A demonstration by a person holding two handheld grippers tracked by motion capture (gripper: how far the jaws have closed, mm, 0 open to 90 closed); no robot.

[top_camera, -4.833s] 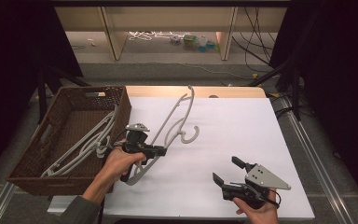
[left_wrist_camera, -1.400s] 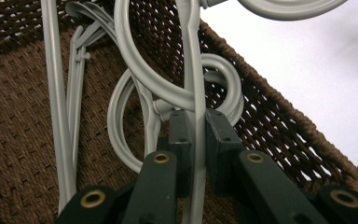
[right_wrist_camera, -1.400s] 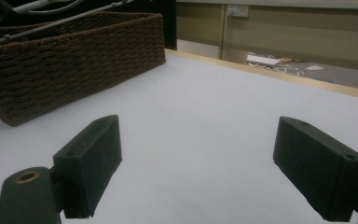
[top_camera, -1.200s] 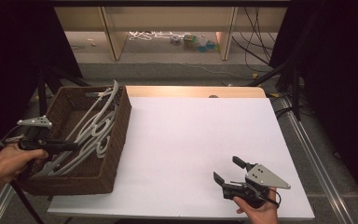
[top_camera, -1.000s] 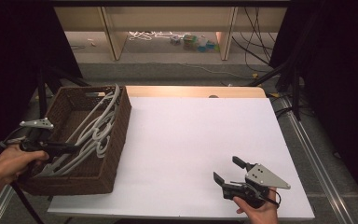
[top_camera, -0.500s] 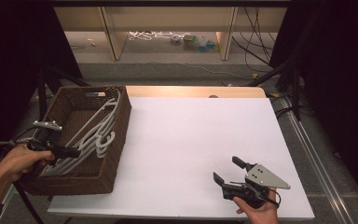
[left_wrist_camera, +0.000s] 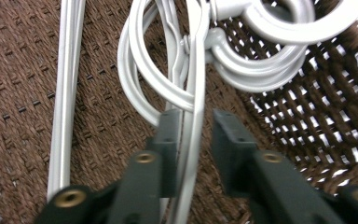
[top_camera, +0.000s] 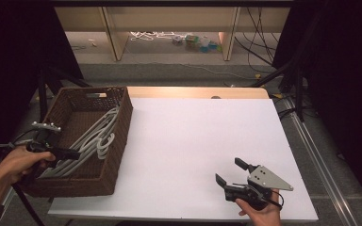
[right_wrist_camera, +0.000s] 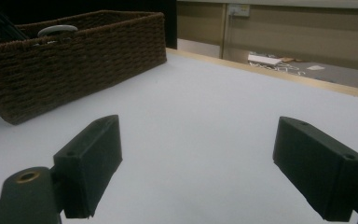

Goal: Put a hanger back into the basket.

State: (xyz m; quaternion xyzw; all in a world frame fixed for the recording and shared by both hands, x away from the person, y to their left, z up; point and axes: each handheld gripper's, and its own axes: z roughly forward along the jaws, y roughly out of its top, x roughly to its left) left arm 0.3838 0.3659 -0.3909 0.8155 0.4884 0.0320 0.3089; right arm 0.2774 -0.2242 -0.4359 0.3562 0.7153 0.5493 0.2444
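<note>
The white table (top_camera: 193,141) carries the woven basket (top_camera: 122,141), where my grey hangers (top_camera: 92,141) now lie stacked. My left gripper (left_wrist_camera: 193,135) has just been opening, its jaws loose around a hanger rod. My right gripper (top_camera: 233,176) waits open.

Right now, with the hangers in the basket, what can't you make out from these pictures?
- How many hangers: in the high view they overlap in the basket.
- Hanger hooks: cut off by the left gripper view's top edge.
- Items under the far shelf: too small in the high view.
- Left hand-held gripper: blurred jaws straddle a hanger wire; contact unclear.
</note>
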